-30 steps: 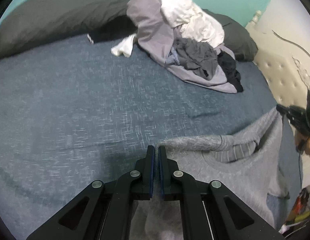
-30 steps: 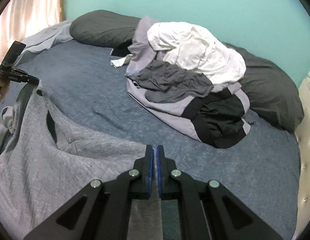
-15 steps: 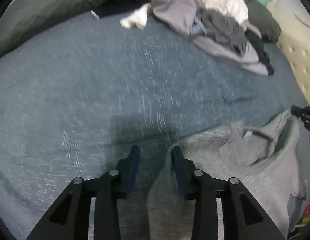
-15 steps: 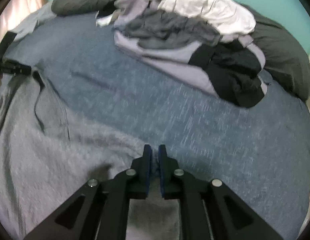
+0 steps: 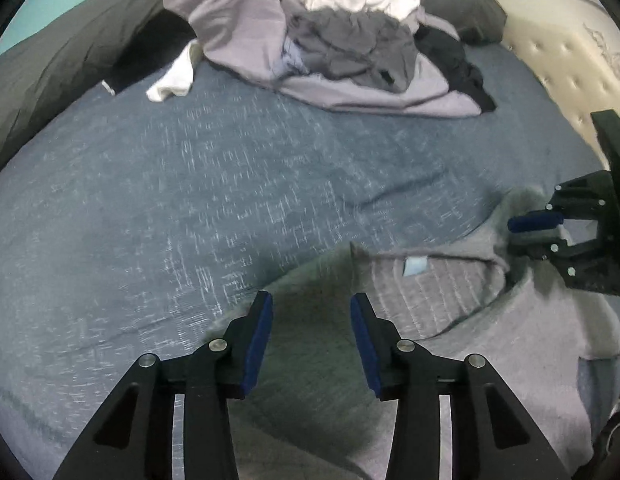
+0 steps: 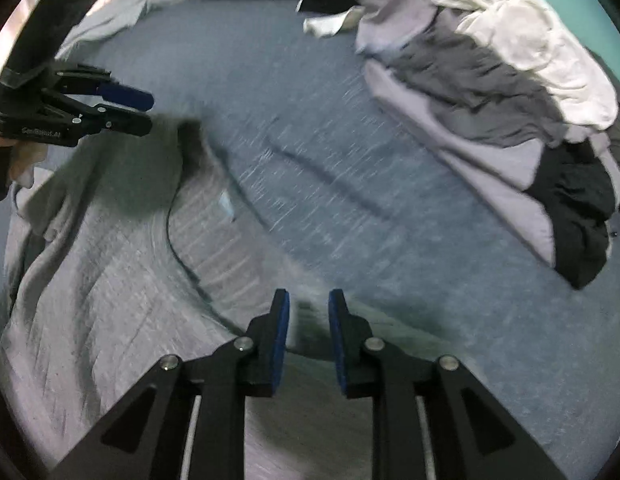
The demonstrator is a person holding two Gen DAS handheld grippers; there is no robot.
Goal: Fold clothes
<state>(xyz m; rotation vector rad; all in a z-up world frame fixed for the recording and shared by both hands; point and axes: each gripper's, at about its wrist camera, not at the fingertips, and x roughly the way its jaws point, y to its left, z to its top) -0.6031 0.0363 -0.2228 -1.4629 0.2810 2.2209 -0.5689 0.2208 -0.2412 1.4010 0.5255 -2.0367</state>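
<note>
Risk first, as a judgement: grey sweater (image 5: 490, 344) lies spread on the bed (image 5: 230, 200) with its collar toward the clothes pile, and both shoulder corners look freshly let go; left gripper (image 5: 311, 340) has just been opening, its fingers now well apart above the sweater's left shoulder with nothing pressed between them; right gripper (image 6: 309, 340) has also just been opening, its fingers a narrow gap apart over the right shoulder edge, cloth below them but not pinched. If either pair closes again while this low, it could snag a ridge of fabric and drag the shoulder out of line as the hand lifts; the narrower right gap is the likelier culprit. The left shoulder near the collar already bunches into a dark hump, so a fold started without smoothing would probably set a crease there; the sleeves look crumpled beside the body and may end up trapped under it.

Clothes pile (image 6: 490, 92) of white, lilac, grey and black garments sits beyond the sweater's collar, well apart from it; dark pillows (image 5: 50, 60) lie behind that pile; a tufted headboard (image 5: 550, 72) stands beside the pile. Open blue sheet lies between sweater and pile, so nothing blocks the fold.
</note>
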